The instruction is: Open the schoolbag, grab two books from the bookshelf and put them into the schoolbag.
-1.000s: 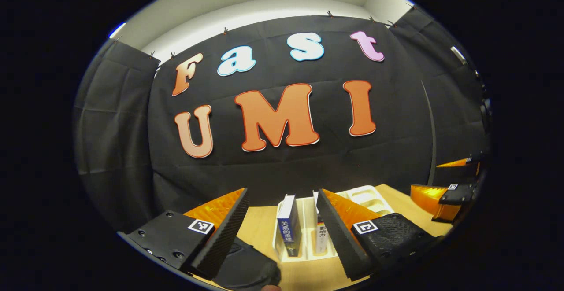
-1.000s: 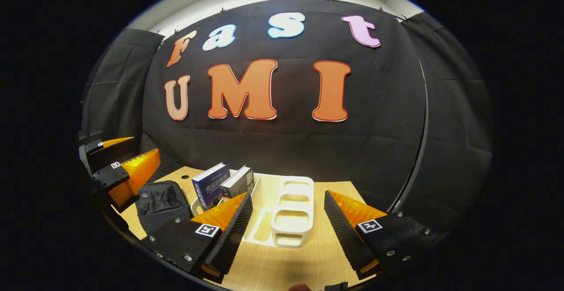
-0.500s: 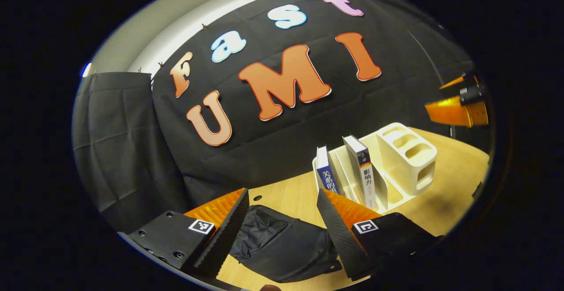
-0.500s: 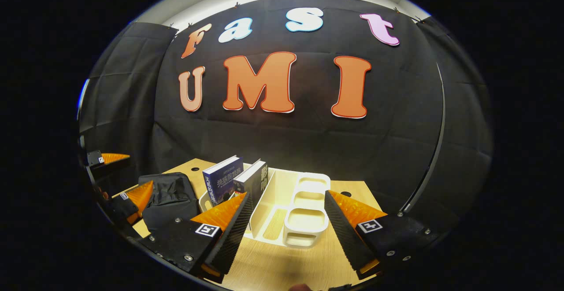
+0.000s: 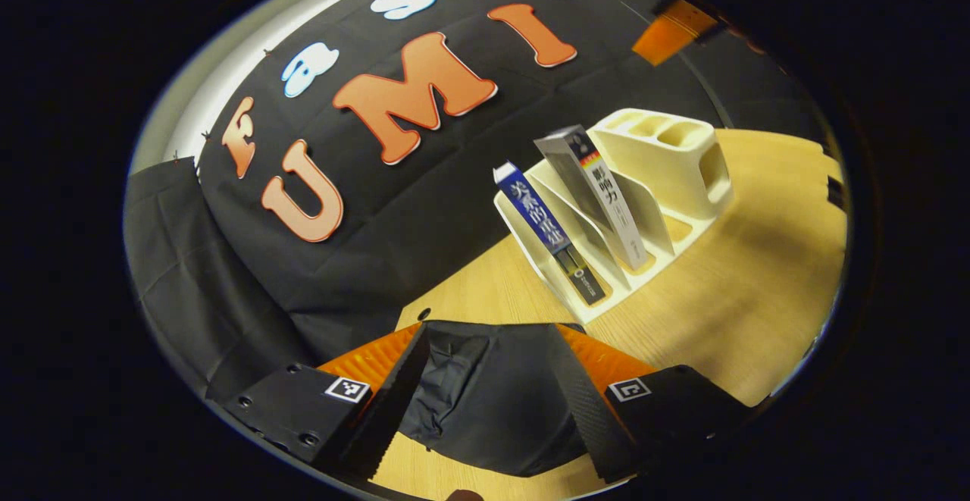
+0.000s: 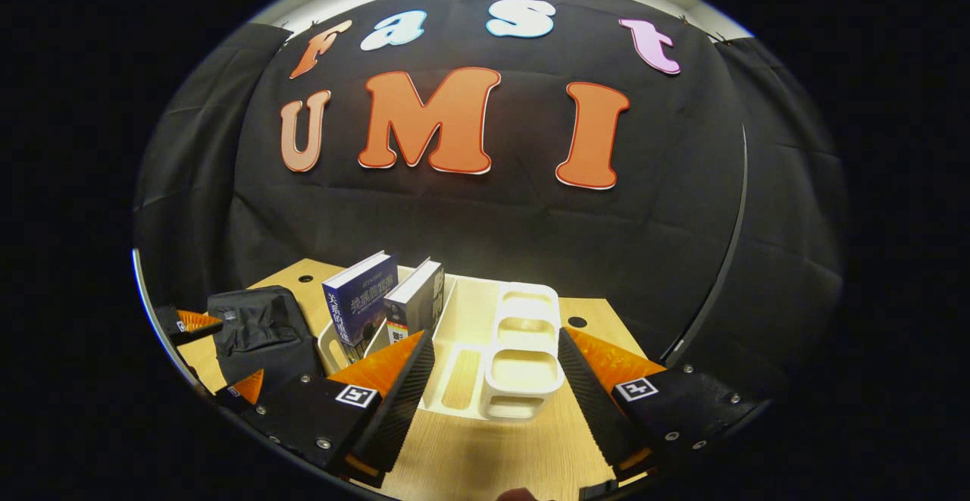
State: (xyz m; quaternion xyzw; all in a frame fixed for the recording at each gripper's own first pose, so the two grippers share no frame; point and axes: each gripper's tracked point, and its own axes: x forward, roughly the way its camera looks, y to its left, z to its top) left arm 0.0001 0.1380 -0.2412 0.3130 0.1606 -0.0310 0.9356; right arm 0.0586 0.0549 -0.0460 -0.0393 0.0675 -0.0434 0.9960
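A light wooden table (image 6: 470, 463) with small round holes stands before the black cloth wall (image 6: 492, 236).

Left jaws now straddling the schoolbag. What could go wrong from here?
1. The schoolbag is soft, crumpled black cloth; the open left gripper may pinch a loose fold instead of the opening, which I cannot make out.
2. The bag lies unpinned on the table, so a pull may drag it.
3. The two books lean in the white rack; a bump could topple them.
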